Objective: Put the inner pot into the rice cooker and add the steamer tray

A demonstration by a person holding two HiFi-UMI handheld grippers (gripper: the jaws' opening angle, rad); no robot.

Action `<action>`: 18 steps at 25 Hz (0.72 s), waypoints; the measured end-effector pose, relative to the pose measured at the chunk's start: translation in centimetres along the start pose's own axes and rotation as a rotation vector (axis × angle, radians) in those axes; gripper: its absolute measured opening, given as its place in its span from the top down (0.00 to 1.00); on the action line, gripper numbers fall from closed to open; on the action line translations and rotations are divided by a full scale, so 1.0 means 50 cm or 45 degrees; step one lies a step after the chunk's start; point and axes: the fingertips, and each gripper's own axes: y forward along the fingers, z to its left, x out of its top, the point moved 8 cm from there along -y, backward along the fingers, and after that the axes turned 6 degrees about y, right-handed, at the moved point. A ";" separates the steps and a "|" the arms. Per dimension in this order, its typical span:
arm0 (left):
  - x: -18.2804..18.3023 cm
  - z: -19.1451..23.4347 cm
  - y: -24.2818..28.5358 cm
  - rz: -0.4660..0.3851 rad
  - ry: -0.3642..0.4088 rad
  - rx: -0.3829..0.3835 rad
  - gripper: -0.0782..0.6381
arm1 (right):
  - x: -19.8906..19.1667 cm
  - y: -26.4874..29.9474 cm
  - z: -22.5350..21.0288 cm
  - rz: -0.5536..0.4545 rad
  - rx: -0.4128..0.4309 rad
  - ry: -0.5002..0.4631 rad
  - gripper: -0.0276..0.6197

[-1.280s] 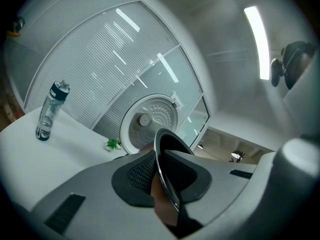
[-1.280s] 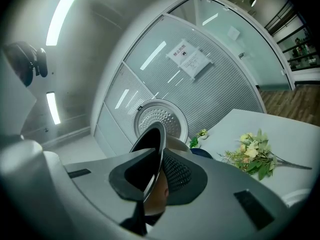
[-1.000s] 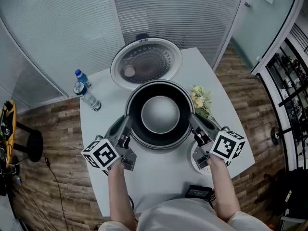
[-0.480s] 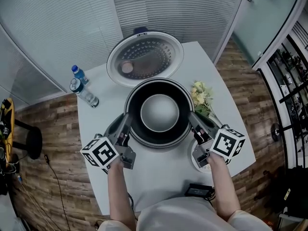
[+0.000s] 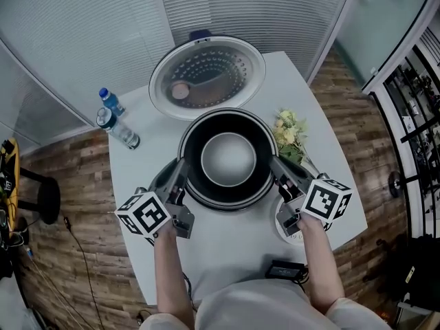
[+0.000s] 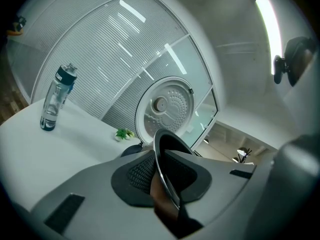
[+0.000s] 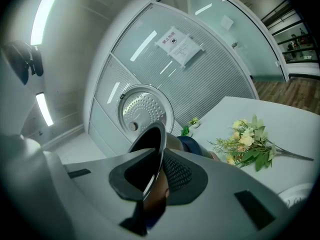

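Round perforated cooker lid [image 5: 206,78] and clear plastic water bottle [image 5: 117,126] slightly higher in head view than a second ago, dark round metal inner pot [image 5: 228,158] just before the lid, left gripper [image 5: 183,169] and right gripper [image 5: 274,165] clamped on its rim (opposite sides).

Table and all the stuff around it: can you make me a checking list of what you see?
Surface: white table, bare at the front middle.
Job's things: inner pot held at the rice cooker, whose lid stands open; whether the pot is seated cannot be told. No steamer tray seen for sure.
Clutter: water bottle, flowers, white dish partly hidden, black device.
Grippers: left hand-held gripper and right hand-held gripper each pinch the pot's rim, on opposite sides.
Cables: thin cable on the floor.
Surroundings: glass wall with blinds, wooden floor, stool.
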 end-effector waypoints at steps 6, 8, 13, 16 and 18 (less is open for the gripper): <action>-0.004 0.012 0.008 0.035 0.008 0.027 0.81 | 0.000 0.013 -0.004 0.032 -0.027 -0.016 0.87; -0.007 0.012 0.010 0.050 0.022 0.038 0.81 | -0.004 0.015 -0.008 0.048 -0.052 -0.023 0.87; -0.006 0.008 0.018 0.075 0.063 0.050 0.81 | -0.006 0.019 -0.018 0.075 -0.092 -0.036 0.86; -0.005 0.007 0.023 0.089 0.110 0.069 0.81 | -0.006 0.023 -0.021 0.093 -0.105 -0.035 0.86; -0.004 0.004 0.026 0.105 0.156 0.089 0.81 | -0.007 0.025 -0.024 0.111 -0.117 -0.038 0.86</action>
